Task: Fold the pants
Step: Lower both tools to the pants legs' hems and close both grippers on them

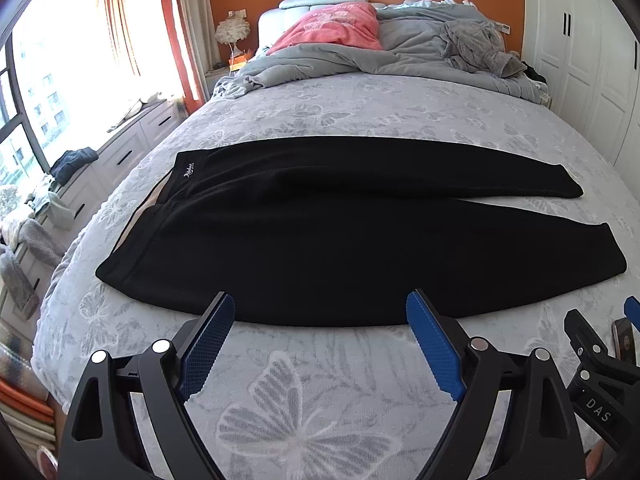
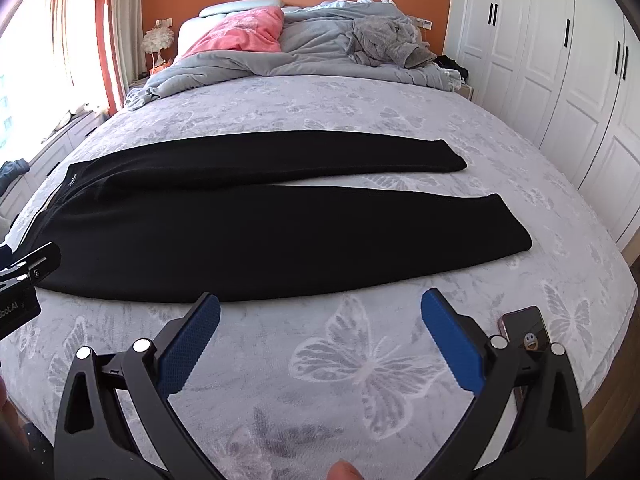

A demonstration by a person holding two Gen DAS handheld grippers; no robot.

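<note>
Black pants lie flat across the bed, waistband to the left, both legs stretched to the right; they also show in the right wrist view. My left gripper is open and empty, hovering just before the near edge of the pants. My right gripper is open and empty, a little short of the near leg's edge. The right gripper's side shows at the right edge of the left wrist view. The left gripper's side shows at the left edge of the right wrist view.
The bed has a grey butterfly-pattern cover. A crumpled grey duvet and a pink pillow lie at the head. A phone lies by my right gripper. White wardrobes stand right; drawers with clothes stand left.
</note>
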